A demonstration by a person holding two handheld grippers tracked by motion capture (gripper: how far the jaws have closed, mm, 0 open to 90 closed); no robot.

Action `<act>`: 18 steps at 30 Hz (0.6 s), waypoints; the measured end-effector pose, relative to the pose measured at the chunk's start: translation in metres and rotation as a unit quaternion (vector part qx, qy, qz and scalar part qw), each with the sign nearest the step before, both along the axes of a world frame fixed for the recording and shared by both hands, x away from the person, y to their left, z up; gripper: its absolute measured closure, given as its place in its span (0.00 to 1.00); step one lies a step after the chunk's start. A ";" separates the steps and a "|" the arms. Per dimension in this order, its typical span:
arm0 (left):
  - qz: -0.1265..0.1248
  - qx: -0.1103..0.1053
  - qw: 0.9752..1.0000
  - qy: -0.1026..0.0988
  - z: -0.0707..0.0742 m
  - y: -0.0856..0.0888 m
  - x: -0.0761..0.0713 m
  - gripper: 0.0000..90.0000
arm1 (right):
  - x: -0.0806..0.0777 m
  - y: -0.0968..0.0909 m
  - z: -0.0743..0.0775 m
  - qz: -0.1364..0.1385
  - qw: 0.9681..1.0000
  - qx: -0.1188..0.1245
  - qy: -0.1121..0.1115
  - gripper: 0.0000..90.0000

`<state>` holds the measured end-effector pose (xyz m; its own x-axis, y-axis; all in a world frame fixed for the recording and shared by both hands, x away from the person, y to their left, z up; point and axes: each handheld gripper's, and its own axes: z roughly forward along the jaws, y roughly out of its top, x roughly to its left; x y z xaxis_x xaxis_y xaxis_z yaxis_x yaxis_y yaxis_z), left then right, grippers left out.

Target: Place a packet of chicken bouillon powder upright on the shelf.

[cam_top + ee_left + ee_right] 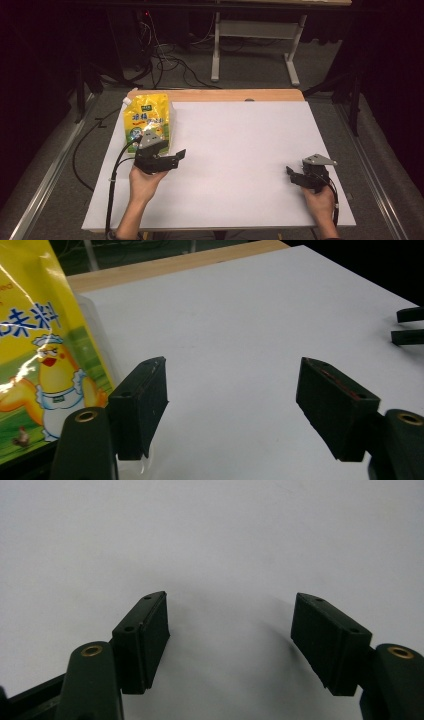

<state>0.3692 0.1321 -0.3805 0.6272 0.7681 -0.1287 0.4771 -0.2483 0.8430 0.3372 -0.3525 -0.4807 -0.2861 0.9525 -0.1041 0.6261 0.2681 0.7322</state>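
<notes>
**Yellow pouch at the worktop's far left corner**

While both hands rested low on the white sheet, the yellow pouch (147, 122) lay flat at the worktop's (235, 165) far left, its white spout at the top left corner. Glossy film caught the light; blue characters and a cartoon chick in an apron over a green field showed in the left gripper view. The left hand-held gripper (181, 155) sat just beside the pouch's near edge, jaws apart with nothing between them. The right hand-held gripper (290, 172), well apart at the right, also stood open over bare white. A wooden edge showed beyond the sheet. Behind lay grey floor, black cables and a table frame in a dark room.
</notes>
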 end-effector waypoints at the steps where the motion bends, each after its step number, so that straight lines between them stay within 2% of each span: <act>1: -0.002 0.000 1.000 0.000 -0.001 -0.002 -0.001 0.32 | 0.000 0.000 0.000 -0.001 1.000 0.000 0.000 0.35; 10: -0.016 -0.008 1.000 0.002 -0.007 -0.014 -0.006 0.32 | 0.000 0.000 0.000 -0.001 1.000 0.000 0.001 0.35; 18: -0.025 -0.002 1.000 0.007 -0.015 -0.026 -0.008 0.32 | 0.000 0.000 0.000 -0.001 1.000 -0.001 0.001 0.35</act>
<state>0.3609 0.1056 -0.3955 0.6629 0.7356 -0.1397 0.4752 -0.2691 0.8378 0.3370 -0.3522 -0.4806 -0.2844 0.9529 -0.1056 0.6279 0.2683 0.7306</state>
